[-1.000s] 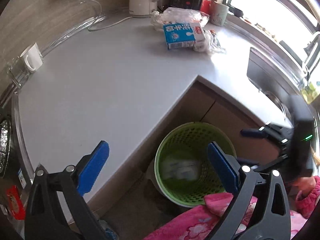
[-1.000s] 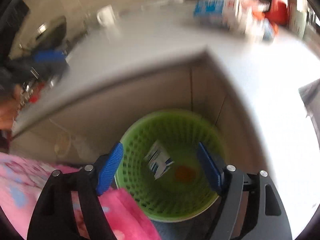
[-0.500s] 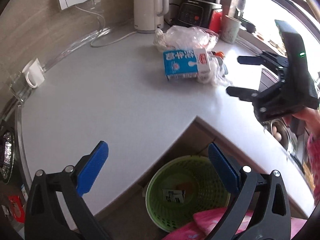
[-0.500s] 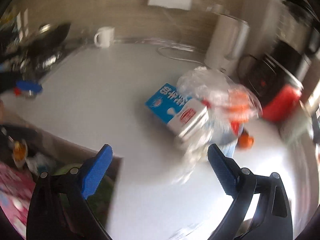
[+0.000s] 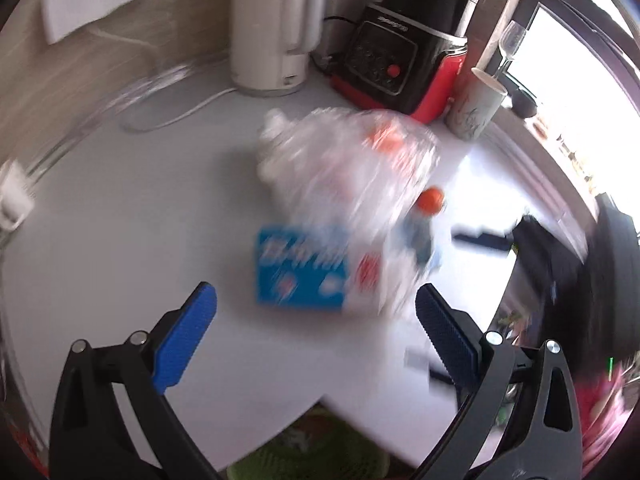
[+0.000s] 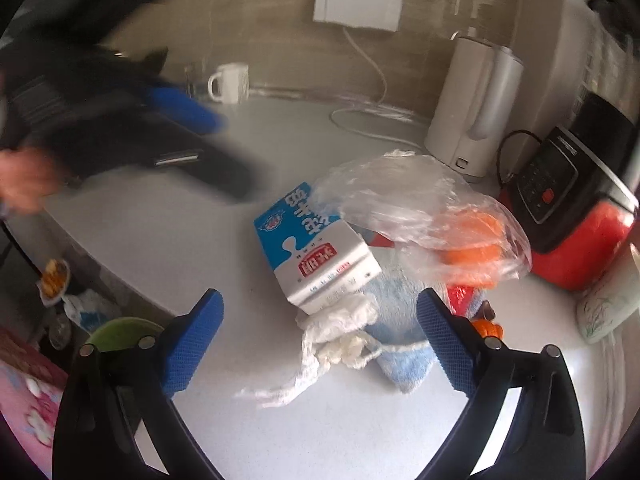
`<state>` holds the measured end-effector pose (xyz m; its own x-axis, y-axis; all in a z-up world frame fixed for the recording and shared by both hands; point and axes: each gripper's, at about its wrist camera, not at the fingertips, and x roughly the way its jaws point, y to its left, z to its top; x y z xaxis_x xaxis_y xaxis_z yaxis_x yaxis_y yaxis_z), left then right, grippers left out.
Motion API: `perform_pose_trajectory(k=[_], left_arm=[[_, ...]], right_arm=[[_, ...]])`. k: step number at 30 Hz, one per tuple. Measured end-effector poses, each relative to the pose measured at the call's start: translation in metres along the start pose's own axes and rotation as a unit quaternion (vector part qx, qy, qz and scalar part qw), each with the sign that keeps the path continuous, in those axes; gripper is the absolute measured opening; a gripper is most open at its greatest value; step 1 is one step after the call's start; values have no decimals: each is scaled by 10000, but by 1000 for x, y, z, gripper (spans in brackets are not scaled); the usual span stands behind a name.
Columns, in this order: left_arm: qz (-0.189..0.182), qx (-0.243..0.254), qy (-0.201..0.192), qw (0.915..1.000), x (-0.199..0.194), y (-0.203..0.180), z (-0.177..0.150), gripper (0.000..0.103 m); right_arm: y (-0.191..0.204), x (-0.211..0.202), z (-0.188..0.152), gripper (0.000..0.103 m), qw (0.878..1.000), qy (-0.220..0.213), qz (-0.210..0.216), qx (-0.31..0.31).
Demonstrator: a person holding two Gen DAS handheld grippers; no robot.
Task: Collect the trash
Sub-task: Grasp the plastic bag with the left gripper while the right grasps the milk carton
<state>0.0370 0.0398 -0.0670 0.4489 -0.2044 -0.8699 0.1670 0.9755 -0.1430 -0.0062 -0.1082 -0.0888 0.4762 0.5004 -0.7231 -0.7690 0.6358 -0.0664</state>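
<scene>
A smooth, matt pale worktop [image 6: 168,240] is seen under the trash — a printed carton [image 6: 308,240] of glossy card, a crinkled clear plastic bag [image 6: 420,204] at its two o'clock, and crumpled white paper tissue [image 6: 340,336] at six o'clock. A fuzzy blue cloth [image 6: 400,344] is seen beside it; the kettle [image 6: 476,108] is of smooth cream plastic, and the gripper pads [image 6: 192,344] are of textured blue rubber.

1. White kettle [image 6: 476,112] stands far ahead of my right gripper, a bit to the right, by the back wall.
2. Black/red appliance [image 6: 568,204] is further right, w/ cord.
3. White mug [image 6: 230,82] is far ahead-left.
4. Patterned cup [image 6: 608,300] is at right edge.
5. Wall socket [image 6: 358,6] is above, cable trailing down.
</scene>
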Motion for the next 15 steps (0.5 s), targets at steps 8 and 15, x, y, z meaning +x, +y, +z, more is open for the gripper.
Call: perform_pose_trajectory(k=[8, 15], left_arm=[[317, -37, 661, 9973, 66, -21, 63, 95], [746, 149, 858, 9934, 83, -31, 74, 20]], right_arm=[[-30, -35, -31, 101, 9956, -370, 229, 835], [-54, -41, -47, 101, 9889, -557, 388, 1323]])
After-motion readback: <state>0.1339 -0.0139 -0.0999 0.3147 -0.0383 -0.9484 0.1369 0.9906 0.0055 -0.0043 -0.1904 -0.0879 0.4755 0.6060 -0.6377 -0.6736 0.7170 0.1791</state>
